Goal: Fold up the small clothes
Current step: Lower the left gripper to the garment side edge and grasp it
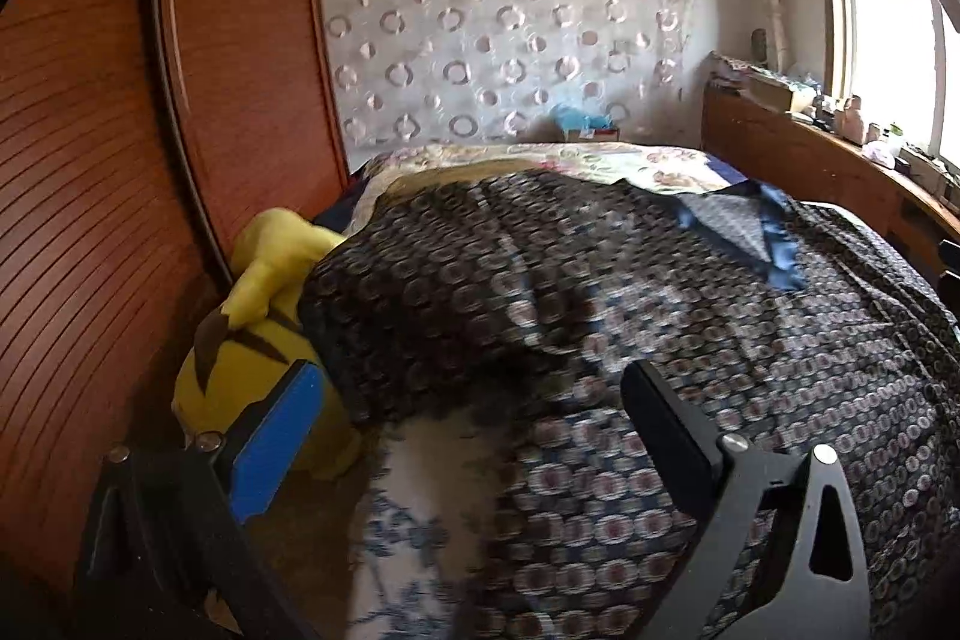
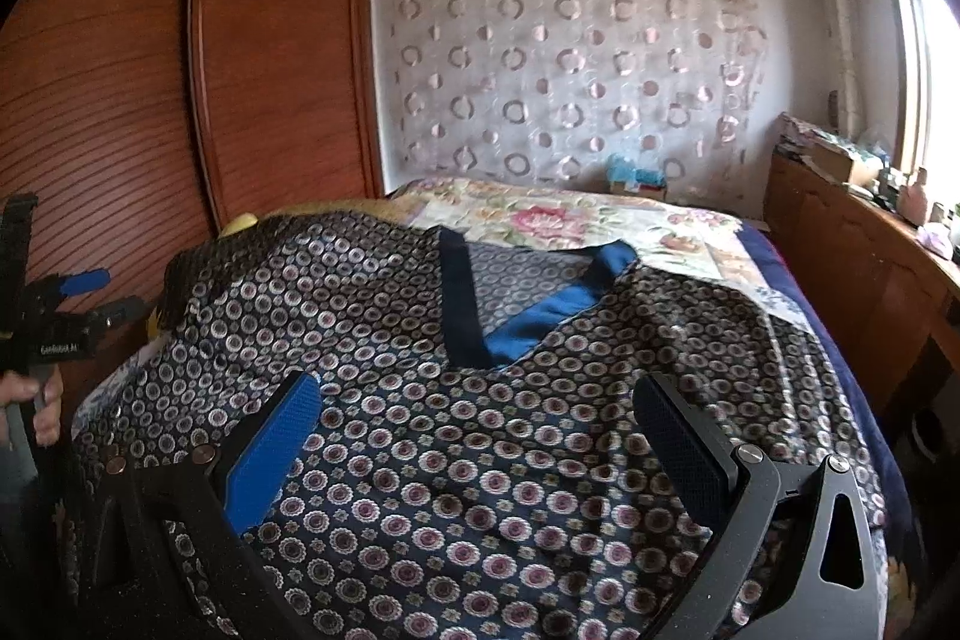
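A dark navy garment (image 2: 420,400) with a pink-and-white flower-circle print and a blue satin neckline band (image 2: 540,310) lies spread on the bed. It also fills the left wrist view (image 1: 600,310), blurred. My left gripper (image 1: 468,382) is open and empty just above the garment's left edge; it also shows at the far left of the right wrist view (image 2: 102,292), held by a hand. My right gripper (image 2: 474,394) is open and empty above the garment's lower front.
A yellow plush toy (image 1: 252,340) lies against the wooden wardrobe (image 1: 120,160) left of the garment. A floral bedspread (image 2: 570,220) covers the far bed. A cluttered wooden ledge (image 2: 870,232) runs under the window at right.
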{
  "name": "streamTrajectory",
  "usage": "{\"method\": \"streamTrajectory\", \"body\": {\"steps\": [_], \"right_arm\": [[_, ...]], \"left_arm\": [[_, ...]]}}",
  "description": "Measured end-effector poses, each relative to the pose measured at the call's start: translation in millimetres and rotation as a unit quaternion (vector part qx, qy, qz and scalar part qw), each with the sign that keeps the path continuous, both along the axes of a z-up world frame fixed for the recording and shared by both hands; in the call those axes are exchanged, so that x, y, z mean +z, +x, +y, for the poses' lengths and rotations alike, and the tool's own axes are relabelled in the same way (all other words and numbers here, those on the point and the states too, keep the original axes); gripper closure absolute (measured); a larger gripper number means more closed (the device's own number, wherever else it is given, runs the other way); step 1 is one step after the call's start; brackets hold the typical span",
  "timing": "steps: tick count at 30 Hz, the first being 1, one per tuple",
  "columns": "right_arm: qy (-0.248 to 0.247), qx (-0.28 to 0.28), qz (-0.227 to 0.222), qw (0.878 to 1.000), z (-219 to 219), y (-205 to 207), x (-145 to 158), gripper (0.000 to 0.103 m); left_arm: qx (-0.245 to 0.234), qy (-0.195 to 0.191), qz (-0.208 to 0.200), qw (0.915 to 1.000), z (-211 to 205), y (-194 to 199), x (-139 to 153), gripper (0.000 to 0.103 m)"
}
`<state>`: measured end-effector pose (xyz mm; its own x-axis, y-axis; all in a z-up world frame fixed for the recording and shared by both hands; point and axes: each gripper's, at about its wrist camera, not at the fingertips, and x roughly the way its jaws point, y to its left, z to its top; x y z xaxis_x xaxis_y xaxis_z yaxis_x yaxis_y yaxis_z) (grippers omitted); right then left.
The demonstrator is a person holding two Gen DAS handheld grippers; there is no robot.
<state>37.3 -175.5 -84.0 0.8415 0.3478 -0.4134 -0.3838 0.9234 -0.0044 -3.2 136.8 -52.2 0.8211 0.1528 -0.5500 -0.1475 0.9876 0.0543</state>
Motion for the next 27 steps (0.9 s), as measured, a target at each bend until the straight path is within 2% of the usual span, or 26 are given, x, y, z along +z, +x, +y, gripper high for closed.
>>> {"method": "streamTrajectory", "body": {"steps": [6,10,19,21,23,27], "right_arm": [[-0.017,0.026,0.012,0.999,12.8,11.2,-0.2,0.000],[-0.022,0.048,0.026,0.998,19.1,21.5,0.6,0.000],[-0.016,0.075,0.038,0.996,25.5,37.0,10.0,0.000],[-0.022,0.078,0.033,0.996,28.8,38.6,11.8,0.000],[-0.024,0.079,0.030,0.996,28.2,39.8,13.7,0.000],[-0.022,0.078,0.027,0.996,29.7,42.5,9.7,0.000]], "left_arm": [[0.005,-0.001,0.029,0.9996,17.4,8.5,-13.9,0.015],[-0.010,0.005,0.058,0.9982,21.5,23.0,-22.5,0.026],[-0.033,0.039,0.130,0.9902,29.7,56.3,-37.2,0.051],[-0.034,0.047,0.142,0.9882,33.1,60.1,-40.6,0.060],[-0.029,0.049,0.146,0.9877,37.7,62.4,-42.1,0.075],[-0.041,0.031,0.139,0.9890,40.9,63.2,-41.3,0.096]]}}
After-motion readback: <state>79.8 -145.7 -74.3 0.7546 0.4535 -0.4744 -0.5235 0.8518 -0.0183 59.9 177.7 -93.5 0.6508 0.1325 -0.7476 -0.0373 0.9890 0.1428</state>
